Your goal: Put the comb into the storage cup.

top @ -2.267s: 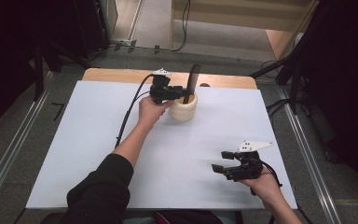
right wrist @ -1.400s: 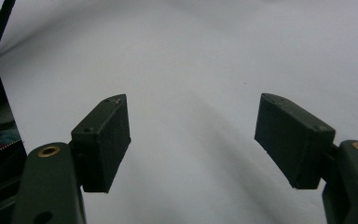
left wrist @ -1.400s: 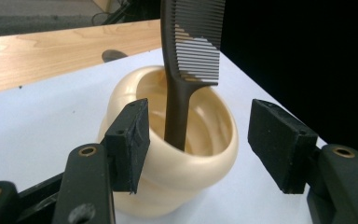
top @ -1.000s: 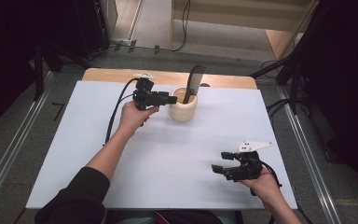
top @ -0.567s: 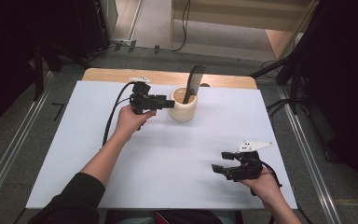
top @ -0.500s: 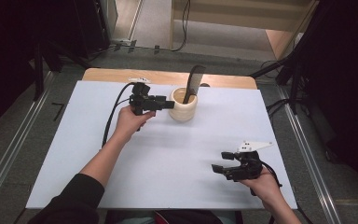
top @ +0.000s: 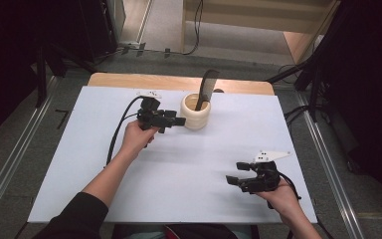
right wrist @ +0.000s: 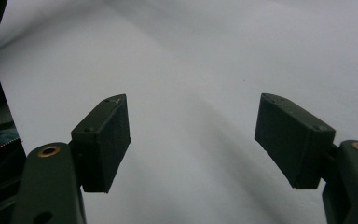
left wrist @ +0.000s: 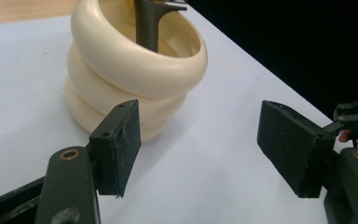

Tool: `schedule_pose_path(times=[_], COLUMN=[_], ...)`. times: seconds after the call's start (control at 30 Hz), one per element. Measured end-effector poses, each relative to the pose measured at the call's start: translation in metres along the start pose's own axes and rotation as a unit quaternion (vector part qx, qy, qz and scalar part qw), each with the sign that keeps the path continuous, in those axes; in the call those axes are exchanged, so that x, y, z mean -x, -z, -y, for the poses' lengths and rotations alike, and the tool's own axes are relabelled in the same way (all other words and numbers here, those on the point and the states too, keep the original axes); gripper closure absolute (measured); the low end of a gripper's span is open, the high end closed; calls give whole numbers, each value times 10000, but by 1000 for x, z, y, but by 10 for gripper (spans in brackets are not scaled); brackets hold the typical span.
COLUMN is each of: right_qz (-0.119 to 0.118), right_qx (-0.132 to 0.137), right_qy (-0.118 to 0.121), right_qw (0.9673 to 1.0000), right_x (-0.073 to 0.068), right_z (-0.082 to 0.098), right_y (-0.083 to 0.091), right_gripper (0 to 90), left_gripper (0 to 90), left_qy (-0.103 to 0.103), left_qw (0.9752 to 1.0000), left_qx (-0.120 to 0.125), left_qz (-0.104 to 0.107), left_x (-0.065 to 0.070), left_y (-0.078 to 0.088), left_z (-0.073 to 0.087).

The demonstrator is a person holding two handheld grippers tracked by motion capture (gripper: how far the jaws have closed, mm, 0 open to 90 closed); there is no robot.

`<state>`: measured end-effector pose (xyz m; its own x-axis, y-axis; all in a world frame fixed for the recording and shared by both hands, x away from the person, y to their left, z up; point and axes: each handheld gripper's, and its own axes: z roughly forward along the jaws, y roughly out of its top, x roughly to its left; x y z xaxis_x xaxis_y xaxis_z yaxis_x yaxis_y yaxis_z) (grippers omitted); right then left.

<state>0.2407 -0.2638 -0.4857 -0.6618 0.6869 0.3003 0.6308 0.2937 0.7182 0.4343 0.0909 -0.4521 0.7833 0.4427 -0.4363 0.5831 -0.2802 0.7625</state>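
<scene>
A cream ribbed pot (top: pixel 196 111) stands at the back middle of the white table sheet (top: pixel 69 164), with a dark flat utensil (top: pixel 207 87) upright inside it. My left gripper (top: pixel 178 121) hovers just left of the pot, pointing at its side. In the left gripper view the pot (left wrist: pixel 126 79) and the utensil's handle (left wrist: pixel 148 23) lie ahead and to the left of the left gripper (left wrist: pixel 200 144). Its jaws have just been opening and nothing is between them. My right gripper (top: pixel 233 180) rests open near the front right, and nothing but bare sheet lies between the right gripper (right wrist: pixel 193 140) jaws.
A wooden table edge (top: pixel 129 79) runs behind the sheet. Metal floor rails (top: pixel 10 164) flank the table on both sides, with cables on the floor at the right (top: pixel 298 112). The left gripper's cable (top: pixel 117 132) loops over the sheet.
The left gripper has left the utensil in the pot, drawn back to the left and sunk a little toward the pot's side, its jaws wider. The right gripper has kept still.
</scene>
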Motion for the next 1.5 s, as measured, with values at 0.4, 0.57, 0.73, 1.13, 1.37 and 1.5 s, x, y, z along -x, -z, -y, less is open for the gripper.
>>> schedule_pose_path(times=[0.4,0.57,0.73,1.13,1.37,1.5], right_qz=[2,-14,-31,-29,-58,-59], right_qx=[-4,-6,-28,-48,-24,-21], right_qy=[11,20,3,21,-3,7], right_qw=[10000,10000,10000,10000,10000,10000], right_x=[0,0,0,0,0,1], right_z=[0,1,1,1,1,1], right_y=[0,0,-1,-1,-1,-1], right_gripper=[246,246,246,246,246,246], left_gripper=[312,313,312,312,312,312], left_qy=[72,66,71,35,-56,7], left_qw=[9999,9999,9998,9999,9998,9998], left_qx=[44,69,123,39,-12,-45], left_qz=[-69,-113,-115,-151,-210,-213], left_x=[4,7,9,19,26,28], left_y=[13,22,32,51,59,63], left_z=[13,20,26,40,48,54])
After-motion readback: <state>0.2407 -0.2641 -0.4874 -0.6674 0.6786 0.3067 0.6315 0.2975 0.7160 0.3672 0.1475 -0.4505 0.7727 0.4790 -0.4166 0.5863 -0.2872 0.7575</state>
